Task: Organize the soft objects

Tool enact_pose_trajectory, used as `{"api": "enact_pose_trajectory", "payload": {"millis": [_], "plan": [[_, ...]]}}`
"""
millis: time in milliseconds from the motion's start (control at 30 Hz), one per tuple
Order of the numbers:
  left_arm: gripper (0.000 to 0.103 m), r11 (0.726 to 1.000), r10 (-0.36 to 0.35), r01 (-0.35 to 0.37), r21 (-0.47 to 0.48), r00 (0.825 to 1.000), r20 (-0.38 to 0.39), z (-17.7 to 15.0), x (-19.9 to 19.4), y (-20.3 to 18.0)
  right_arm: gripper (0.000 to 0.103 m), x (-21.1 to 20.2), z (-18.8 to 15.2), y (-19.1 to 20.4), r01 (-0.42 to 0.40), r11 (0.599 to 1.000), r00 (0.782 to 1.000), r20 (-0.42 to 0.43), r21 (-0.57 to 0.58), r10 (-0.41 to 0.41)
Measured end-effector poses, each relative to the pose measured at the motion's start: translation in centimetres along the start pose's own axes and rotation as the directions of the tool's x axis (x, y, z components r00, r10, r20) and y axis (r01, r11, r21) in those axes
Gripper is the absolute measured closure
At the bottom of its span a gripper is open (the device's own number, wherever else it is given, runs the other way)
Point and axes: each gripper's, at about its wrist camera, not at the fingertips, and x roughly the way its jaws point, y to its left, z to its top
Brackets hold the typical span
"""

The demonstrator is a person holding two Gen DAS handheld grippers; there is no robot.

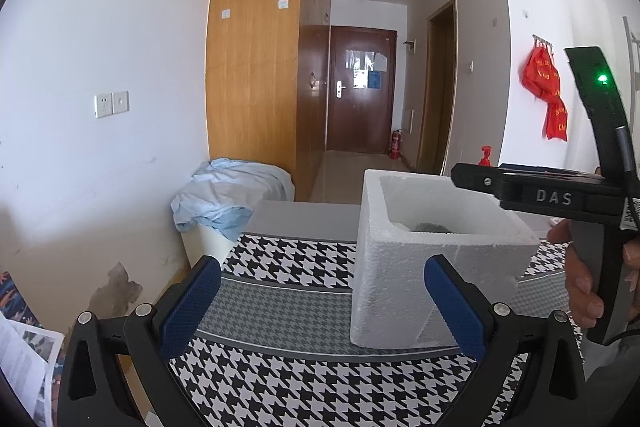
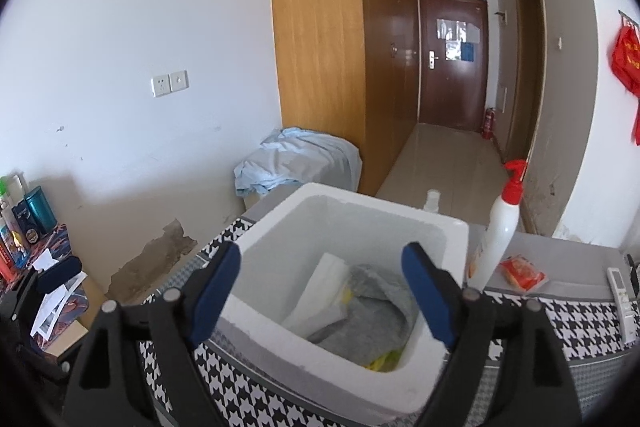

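A white foam box (image 2: 440,231) stands on the houndstooth-patterned surface (image 2: 256,391). Inside it lie a grey cloth (image 2: 372,319), a white folded item (image 2: 324,291) and something yellow (image 2: 384,361) beneath. My right gripper (image 2: 322,293) is open and empty, held above the box's opening. In the left wrist view the box (image 1: 400,267) is to the right, with a bit of grey cloth (image 1: 430,227) showing inside. My left gripper (image 1: 322,305) is open and empty, low over the surface left of the box. The right gripper's body (image 1: 556,195) reaches over the box's rim.
A white spray bottle with a red top (image 2: 500,231), an orange packet (image 2: 524,273) and a remote (image 2: 620,291) lie right of the box. A bin draped with light blue cloth (image 2: 296,159) stands by the wardrobe. A cluttered side table (image 2: 40,267) is at left.
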Motion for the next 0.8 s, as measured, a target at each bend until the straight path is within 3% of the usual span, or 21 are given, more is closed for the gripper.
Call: {"api": "enact_pose_trajectory", "payload": {"millis": [133, 233, 800], "plan": [[0.001, 1.000, -0.002, 0.002, -0.007, 1.000, -0.008, 0.0, 0.0, -0.3, 0.015, -1.2, -0.2, -0.4, -0.005, 1.000, 1.000, 0.023, 0.017, 0.004], [0.001, 1.000, -0.007, 0.007, -0.014, 1.000, -0.001, 0.1, -0.3, -0.4, 0.000, -2.1, -0.4, -0.5, 0.016, 1.000, 0.998, 0.053, 0.017, -0.017], [0.001, 0.998, -0.052, 0.052, 0.025, 0.998, 0.034, 1.2, -2.0, -3.7, 0.000, -8.5, -1.8, -1.8, 0.078, 0.997, 0.984, 0.157, 0.022, -0.080]]}}
